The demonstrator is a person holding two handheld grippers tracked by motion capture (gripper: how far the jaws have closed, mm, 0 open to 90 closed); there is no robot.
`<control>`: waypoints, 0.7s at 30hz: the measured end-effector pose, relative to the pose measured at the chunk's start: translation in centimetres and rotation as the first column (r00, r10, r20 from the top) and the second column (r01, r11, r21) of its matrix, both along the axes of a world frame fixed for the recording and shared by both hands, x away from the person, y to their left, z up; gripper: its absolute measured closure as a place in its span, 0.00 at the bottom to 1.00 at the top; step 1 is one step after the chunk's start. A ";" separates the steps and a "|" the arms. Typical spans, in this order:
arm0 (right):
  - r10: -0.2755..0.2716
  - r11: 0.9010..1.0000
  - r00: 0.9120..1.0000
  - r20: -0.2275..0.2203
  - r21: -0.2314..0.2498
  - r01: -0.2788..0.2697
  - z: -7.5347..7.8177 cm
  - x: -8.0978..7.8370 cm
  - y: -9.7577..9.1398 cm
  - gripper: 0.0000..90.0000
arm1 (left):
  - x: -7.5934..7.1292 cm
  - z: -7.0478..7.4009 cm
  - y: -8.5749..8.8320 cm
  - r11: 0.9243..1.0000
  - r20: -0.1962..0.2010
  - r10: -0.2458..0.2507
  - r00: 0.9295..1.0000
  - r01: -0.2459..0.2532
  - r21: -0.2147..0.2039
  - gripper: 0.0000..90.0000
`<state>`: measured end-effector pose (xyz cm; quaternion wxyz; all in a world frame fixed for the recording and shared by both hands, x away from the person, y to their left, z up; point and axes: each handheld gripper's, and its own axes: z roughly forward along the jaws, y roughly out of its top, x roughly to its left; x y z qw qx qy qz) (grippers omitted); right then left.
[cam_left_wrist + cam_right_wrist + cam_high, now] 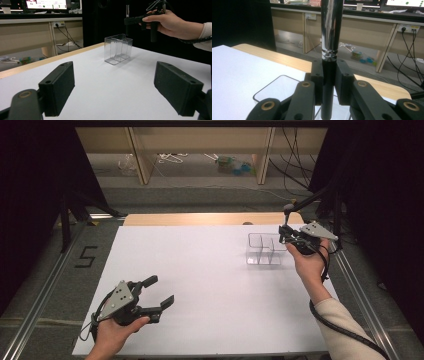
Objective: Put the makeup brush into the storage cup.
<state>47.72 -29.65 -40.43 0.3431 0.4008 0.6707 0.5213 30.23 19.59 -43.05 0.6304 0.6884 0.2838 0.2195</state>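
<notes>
A clear plastic box (265, 249) with inner dividers stands at the table's far right; in the left gripper view the box (118, 48) is straight ahead. My right gripper (285, 236) hovers at the box's right edge, shut on a slim pen (287, 215) held upright. The pen (331, 30) has a silver upper part and a black lower part, clamped between the right gripper (329, 75) jaws. One rounded compartment (277, 88) lies just below them. My left gripper (162, 290) rests open near the front left, nothing between its pads (58, 87).
A white sheet (210, 285) covers the table, with a wooden strip (210, 218) along the far edge. Metal rails (40, 290) run along both sides. Black cable (345, 330) trails from the right forearm. Desks and cables (407, 62) lie beyond the table.
</notes>
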 end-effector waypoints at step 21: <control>-0.007 1.000 1.000 -0.014 -0.010 0.007 -0.3 0.4 -0.3 0.88 | 0.0 0.0 0.0 1.000 0.004 -0.007 1.000 0.007 0.008 0.18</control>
